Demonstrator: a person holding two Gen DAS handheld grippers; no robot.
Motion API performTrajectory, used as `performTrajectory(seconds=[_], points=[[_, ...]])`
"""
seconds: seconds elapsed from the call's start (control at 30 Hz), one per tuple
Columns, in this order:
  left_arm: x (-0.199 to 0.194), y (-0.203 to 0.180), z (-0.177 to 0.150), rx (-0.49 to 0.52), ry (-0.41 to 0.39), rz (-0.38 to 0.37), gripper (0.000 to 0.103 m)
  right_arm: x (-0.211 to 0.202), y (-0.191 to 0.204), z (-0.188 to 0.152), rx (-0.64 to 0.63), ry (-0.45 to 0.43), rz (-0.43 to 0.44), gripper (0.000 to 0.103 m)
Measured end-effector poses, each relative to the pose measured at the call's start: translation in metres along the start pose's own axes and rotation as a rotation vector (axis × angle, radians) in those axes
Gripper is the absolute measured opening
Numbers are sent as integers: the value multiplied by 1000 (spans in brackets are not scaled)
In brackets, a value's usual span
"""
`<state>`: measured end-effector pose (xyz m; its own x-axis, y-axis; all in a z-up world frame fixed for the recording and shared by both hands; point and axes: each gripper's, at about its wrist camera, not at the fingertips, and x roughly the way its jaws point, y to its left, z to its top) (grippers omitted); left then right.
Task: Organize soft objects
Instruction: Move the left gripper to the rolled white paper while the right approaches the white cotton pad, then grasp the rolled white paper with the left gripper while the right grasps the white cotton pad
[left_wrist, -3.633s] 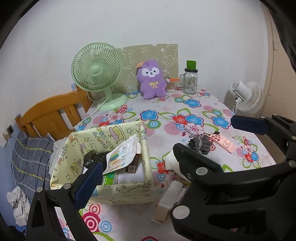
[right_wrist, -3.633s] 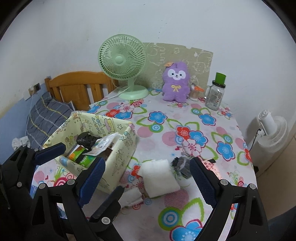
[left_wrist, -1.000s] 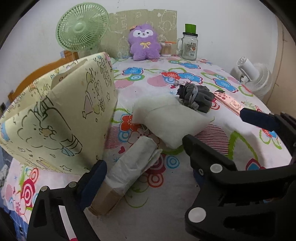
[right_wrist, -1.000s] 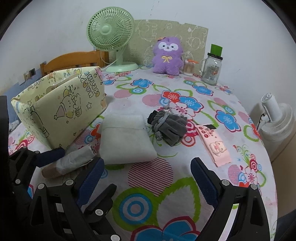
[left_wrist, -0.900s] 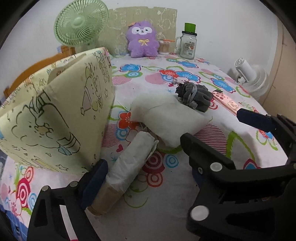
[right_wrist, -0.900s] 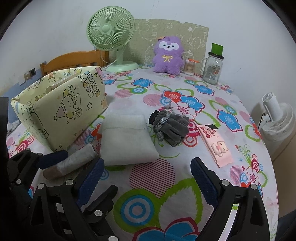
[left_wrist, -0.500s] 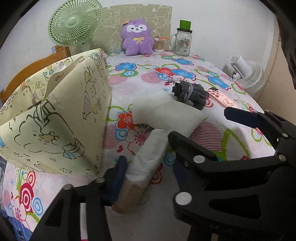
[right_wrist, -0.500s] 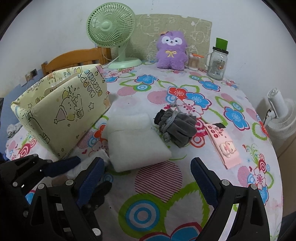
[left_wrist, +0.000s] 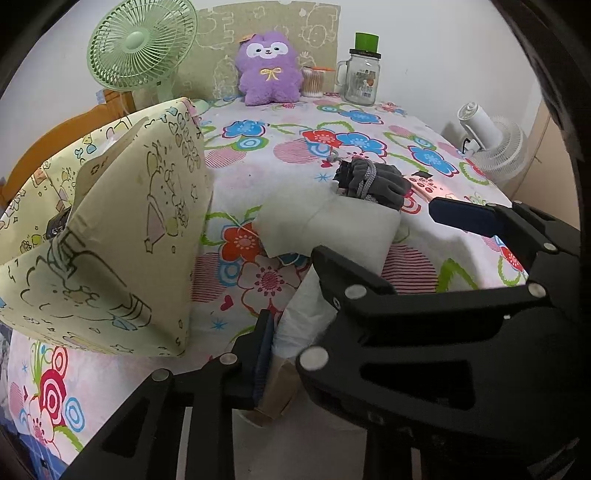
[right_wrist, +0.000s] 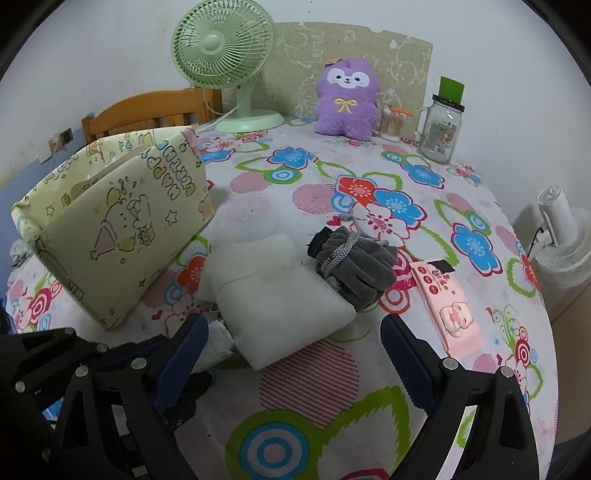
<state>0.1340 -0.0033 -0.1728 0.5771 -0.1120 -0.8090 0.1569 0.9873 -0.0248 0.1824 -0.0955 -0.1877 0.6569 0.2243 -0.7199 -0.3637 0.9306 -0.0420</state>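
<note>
A roll wrapped in white cloth (left_wrist: 306, 306), with a brown cardboard end, lies on the flowered tablecloth by the near corner of the yellow fabric box (left_wrist: 129, 240). My left gripper (left_wrist: 295, 321) has its jaws closing on this roll, and the pads press its sides. A folded white cloth (right_wrist: 277, 295) lies in the middle, with grey gloves (right_wrist: 354, 266) against its far right corner. My right gripper (right_wrist: 293, 354) hangs open over the near edge of the folded cloth, holding nothing. A purple plush toy (right_wrist: 347, 99) sits at the back.
A pink tissue pack (right_wrist: 447, 302) lies to the right of the gloves. A green fan (right_wrist: 225, 48), a cotton-swab tub (right_wrist: 391, 125) and a glass jar (right_wrist: 439, 133) stand along the wall. A white fan (right_wrist: 561, 243) stands beyond the table's right edge. A wooden frame (right_wrist: 147, 107) stands behind the box.
The left gripper's jaws have come together from wide open onto the cloth roll. The right gripper has edged forward towards the folded cloth and stays open.
</note>
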Motion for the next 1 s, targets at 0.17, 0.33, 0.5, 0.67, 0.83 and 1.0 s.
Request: performTrajectory(seconds=[0.17,0.33,0.5,0.67,0.83,1.0], points=[[2,-1,4,-13,12,0,29,7,-6,6,3,15,17,96],[7,-3,10,-30,19,9,34,17,-9,9,-3,40,40,90],[11,-6,14,-41,18,10,51,27,-19,8,53,79,106,71],[15,-12,15,-26,17,5,65,24,-22,5,60,84,125,51],[15,-16,14,-24,12,14,67,15,-23,1,52,64,101,41],[13,-18,12,-24,14,19,64,5,-29,-4,65,44,87,37]])
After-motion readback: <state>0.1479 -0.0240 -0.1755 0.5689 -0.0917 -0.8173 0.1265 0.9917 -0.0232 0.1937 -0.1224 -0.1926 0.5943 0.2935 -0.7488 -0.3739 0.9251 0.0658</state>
